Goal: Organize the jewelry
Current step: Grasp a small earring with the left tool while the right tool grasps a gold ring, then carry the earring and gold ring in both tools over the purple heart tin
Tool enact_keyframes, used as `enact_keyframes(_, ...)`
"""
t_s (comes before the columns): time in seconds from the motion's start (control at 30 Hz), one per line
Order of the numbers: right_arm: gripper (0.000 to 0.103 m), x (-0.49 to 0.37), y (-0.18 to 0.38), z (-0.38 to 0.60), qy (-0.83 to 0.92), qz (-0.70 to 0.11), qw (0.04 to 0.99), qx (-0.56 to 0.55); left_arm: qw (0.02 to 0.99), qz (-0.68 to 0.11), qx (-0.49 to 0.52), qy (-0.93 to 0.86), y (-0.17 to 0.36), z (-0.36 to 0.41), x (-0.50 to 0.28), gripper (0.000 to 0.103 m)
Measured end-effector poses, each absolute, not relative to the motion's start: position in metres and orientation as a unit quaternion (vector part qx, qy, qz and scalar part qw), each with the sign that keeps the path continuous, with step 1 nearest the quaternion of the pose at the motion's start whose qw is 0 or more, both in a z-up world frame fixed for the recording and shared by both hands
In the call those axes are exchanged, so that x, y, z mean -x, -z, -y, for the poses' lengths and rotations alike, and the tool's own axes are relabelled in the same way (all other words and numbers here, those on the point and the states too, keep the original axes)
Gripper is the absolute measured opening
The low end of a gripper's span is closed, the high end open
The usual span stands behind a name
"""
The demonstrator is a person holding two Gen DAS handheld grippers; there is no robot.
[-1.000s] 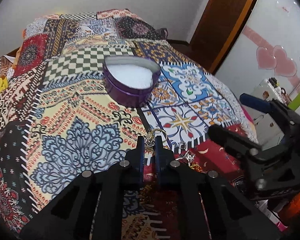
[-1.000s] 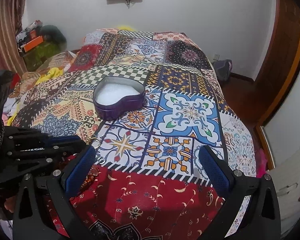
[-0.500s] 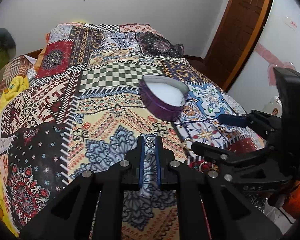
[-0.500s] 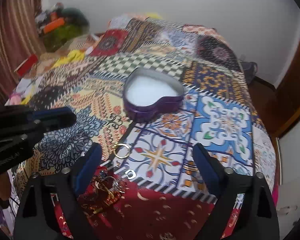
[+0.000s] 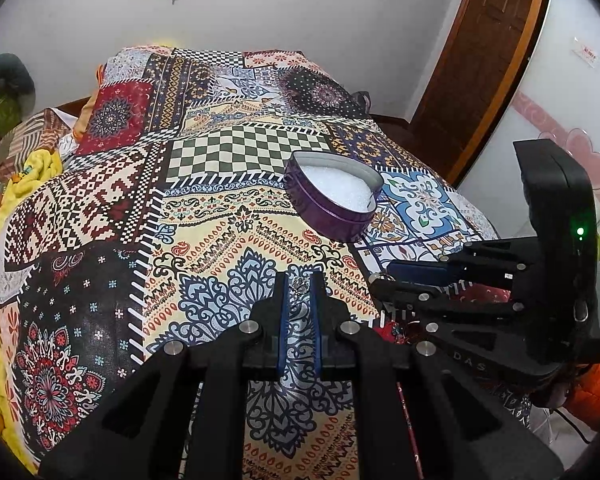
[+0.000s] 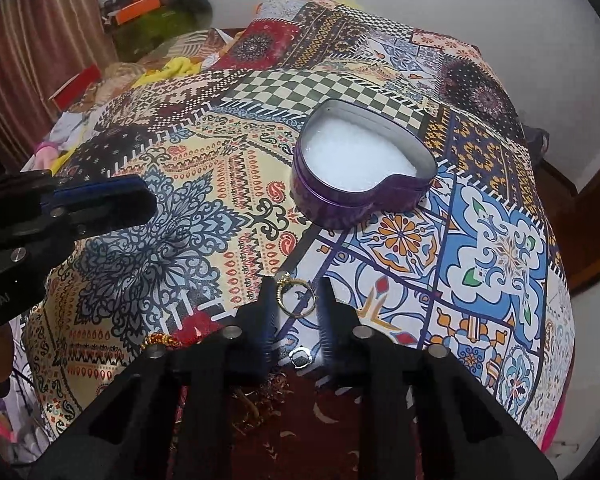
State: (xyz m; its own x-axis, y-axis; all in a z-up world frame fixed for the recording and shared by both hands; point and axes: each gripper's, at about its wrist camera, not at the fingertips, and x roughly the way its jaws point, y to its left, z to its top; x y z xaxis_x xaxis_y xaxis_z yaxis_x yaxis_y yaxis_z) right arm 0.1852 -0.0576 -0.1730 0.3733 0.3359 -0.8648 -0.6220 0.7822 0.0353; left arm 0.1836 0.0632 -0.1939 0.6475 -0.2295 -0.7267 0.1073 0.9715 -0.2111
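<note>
We hold 2 grippers over the patterned bedspread (image 6: 204,208), and the move ahead turns on where the heart-shaped tin (image 6: 360,168) lies from each: it sits up the bed, beyond and a little to the right of both sets of fingertips, open, with white padding showing inside. The right gripper (image 6: 296,300) has just been closing and its jaws now stand narrow on either side of a gold ring (image 6: 296,298), which lies flat-on to us between the pads; they look to be touching its rim. The left gripper (image 5: 300,286) is pinched nearly shut on a small silver piece (image 5: 300,285) at its tips. In our judgement the right one is slightly nearer the tin. We count 1 tin, 1 gold ring, 1 silver piece in the left jaws, 1 silver ring (image 6: 300,358) loose on the cloth below the right pads, and 1 tangle of gold and red jewelry (image 6: 160,340) beside it
</note>
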Motion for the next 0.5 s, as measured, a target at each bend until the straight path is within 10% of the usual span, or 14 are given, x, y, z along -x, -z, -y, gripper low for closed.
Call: enact_keyframes(0.5,0.018,-0.2,0.139,0.087,-0.264,-0.442,0.852,0.092,0.923,-0.368,0.067,0.086,0.155,-0.055,-0.195,0.009)
